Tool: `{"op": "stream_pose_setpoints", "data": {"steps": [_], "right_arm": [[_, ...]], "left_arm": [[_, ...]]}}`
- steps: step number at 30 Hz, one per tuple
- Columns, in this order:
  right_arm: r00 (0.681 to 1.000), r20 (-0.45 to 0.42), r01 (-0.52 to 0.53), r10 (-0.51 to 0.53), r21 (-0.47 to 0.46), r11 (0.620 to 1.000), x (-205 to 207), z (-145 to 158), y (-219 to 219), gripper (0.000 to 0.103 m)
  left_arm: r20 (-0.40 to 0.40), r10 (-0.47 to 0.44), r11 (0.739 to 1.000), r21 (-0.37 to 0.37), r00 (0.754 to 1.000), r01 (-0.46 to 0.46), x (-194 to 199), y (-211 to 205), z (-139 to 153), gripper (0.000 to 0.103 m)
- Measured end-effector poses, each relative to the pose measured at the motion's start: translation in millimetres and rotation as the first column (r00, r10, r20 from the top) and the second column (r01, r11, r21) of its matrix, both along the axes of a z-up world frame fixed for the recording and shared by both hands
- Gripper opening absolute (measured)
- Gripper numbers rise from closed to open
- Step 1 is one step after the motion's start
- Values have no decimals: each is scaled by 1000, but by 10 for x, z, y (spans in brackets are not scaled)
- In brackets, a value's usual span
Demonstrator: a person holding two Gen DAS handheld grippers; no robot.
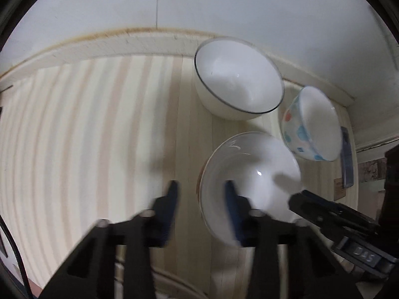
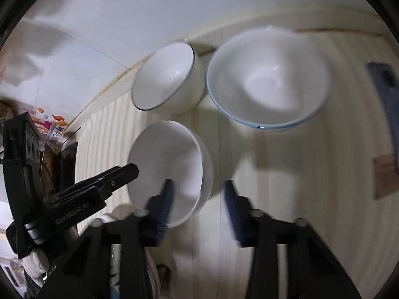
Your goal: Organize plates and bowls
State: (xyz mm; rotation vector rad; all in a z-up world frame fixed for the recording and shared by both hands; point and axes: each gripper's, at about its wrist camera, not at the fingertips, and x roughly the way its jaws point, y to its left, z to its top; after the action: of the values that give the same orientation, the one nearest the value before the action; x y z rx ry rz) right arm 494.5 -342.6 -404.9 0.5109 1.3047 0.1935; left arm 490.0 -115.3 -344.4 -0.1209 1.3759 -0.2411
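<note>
Three bowls stand on a pale striped table. A plain white bowl is nearest, also in the right wrist view. A white bowl with a dark rim line stands behind it by the wall. A bowl with coloured dots outside stands at the right. My left gripper is open, its jaws straddling the plain bowl's left rim. My right gripper is open, straddling the same bowl's right rim. Each gripper shows in the other's view.
The table runs against a white wall. A dark flat phone-like object and a small brown card lie on the table right of the bowls. Colourful packaging and dark clutter sit beyond the table's left edge.
</note>
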Motion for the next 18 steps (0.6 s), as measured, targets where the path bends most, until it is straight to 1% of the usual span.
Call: {"op": "stream_pose_setpoints", "data": {"steps": [1,2,4,6,8,12,18], "right_arm": [[1000,-10,-4,4,1,1000,37,-65,16,23],[1000,-20,-7,7,5,1000,63,-136,31,21],[1000,-23,-4,4,5,1000,88,-226,48,19],[1000,-21,-6,6,5,1000,79,-234,55,19],[1000,-27,-3,3,5,1000,68,-245,46,19],[1000,-31,-3,3,3,1000,-30,-164,5,19],[1000,-12,-16,16,-6,1000,-307,112,-25,19]], "left_arm": [[-7,1,1000,-7,1000,-1,27,-10,-46,18],[-6,1,1000,-11,1000,-1,31,-15,-70,17],[0,-8,1000,-11,1000,8,12,-39,-77,17],[19,-18,1000,11,1000,18,-9,-71,-48,17],[24,-19,1000,9,1000,19,-41,-84,-26,17],[41,-28,1000,6,999,28,-117,-96,78,17],[61,-54,999,-1,997,54,-333,-164,283,17]]}}
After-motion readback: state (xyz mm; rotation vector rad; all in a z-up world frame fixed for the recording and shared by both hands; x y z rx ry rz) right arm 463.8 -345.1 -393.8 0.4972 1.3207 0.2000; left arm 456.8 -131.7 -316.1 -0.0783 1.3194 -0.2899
